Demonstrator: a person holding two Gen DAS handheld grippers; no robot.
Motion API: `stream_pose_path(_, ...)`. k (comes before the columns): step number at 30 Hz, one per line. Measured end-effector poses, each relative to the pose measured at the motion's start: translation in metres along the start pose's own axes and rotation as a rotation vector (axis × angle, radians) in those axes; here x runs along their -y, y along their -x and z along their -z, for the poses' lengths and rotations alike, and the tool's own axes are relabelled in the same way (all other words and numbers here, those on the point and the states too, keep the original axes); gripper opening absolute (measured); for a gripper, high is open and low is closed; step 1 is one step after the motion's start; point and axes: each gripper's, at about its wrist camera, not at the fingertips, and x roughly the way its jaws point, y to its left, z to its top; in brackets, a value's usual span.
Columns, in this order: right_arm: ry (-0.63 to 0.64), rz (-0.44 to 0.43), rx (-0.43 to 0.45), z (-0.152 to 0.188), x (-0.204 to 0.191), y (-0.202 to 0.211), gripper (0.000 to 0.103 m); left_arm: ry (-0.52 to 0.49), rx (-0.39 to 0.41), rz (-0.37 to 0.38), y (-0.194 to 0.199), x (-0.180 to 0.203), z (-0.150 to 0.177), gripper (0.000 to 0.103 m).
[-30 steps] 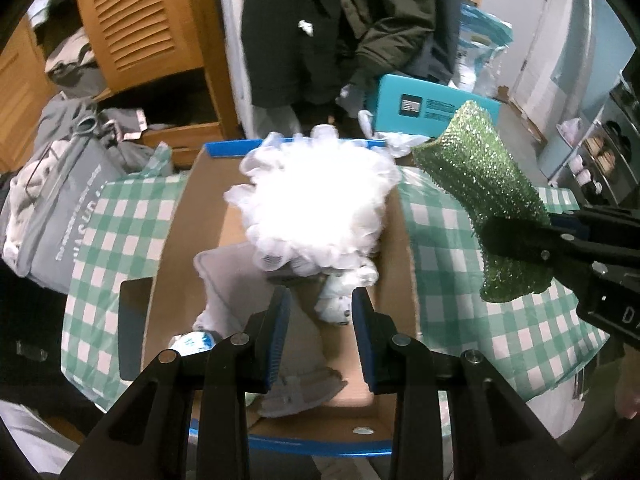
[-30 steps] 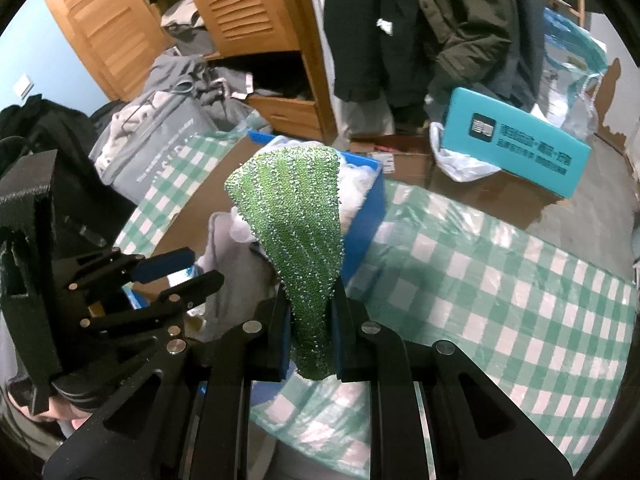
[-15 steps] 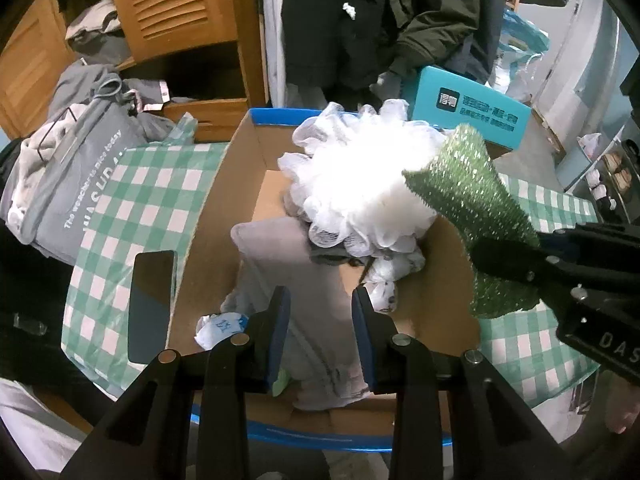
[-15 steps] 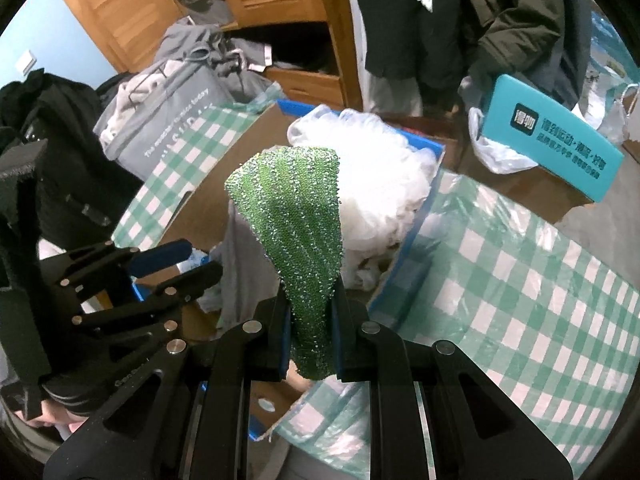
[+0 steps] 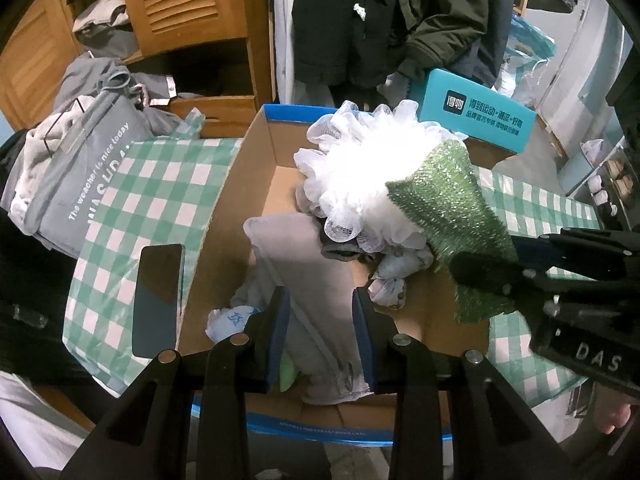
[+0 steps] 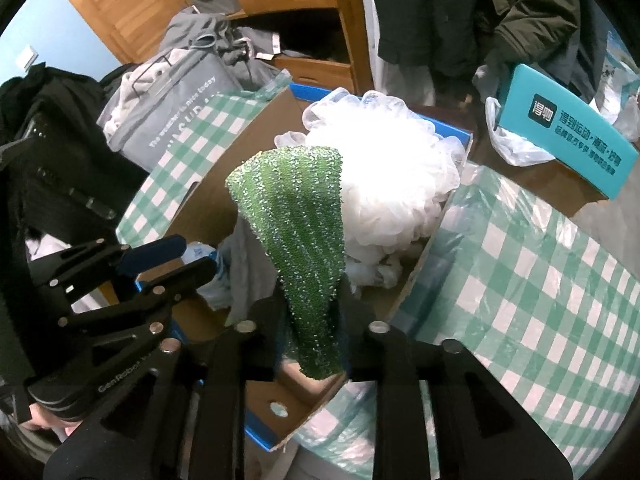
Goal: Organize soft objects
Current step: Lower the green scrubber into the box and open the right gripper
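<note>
An open cardboard box [image 5: 224, 216] holds a white mesh bath pouf [image 5: 360, 176], a grey cloth [image 5: 296, 256] and small white bundles. My right gripper [image 6: 312, 320] hangs over the box's right side. A glittery green scouring cloth [image 6: 300, 220] stands upright between its jaws, which are opening, with thin dark gaps showing on both sides of the cloth. My left gripper [image 5: 318, 320] hovers over the grey cloth near the box's front. Its jaws are opening with nothing between them.
The box sits on a green-and-white checked tablecloth [image 5: 152, 184]. A dark phone [image 5: 158, 300] lies left of the box. Behind are a teal carton [image 5: 476, 116], a grey bag of clothes [image 5: 80, 168], hanging coats and a wooden wardrobe [image 5: 188, 4].
Both grippers have come in lower over the box. The right jaws, tight on the green cloth before, have parted around it. The left jaws have widened slightly.
</note>
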Motion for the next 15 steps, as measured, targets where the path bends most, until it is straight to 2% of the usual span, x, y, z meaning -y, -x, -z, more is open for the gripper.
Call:
stream_pose_path(1, 0.001, 0.002, 0.005, 0.0, 0.0, 0.001, 0.038, 0.002, 0.001, -0.002, 0.0, 0.001, 0.0, 0.041)
stream_pose_path(3, 0.004, 0.004, 0.008, 0.001, 0.0, 0.001, 0.046, 0.01, 0.01, -0.007, 0.002, -0.001, -0.001, 0.055)
stream_pose_path(4, 0.002, 0.009, 0.011, 0.001, 0.0, 0.002, 0.054, 0.014, 0.016, -0.012, 0.003, -0.001, -0.001, 0.057)
stream_pose_path(5, -0.002, 0.012, 0.017, 0.001, 0.001, 0.003, 0.058, 0.015, 0.02, -0.018, 0.004, -0.001, 0.0, 0.059)
stream_pose_path(11, -0.034, 0.027, 0.042, 0.003, 0.011, 0.015, 0.059, 0.002, 0.017, -0.02, 0.005, 0.002, 0.001, 0.065)
stream_pose_path(15, -0.064, 0.043, 0.073, 0.006, 0.018, 0.033, 0.063, -0.01, 0.035, -0.023, 0.013, 0.009, 0.0, 0.076)
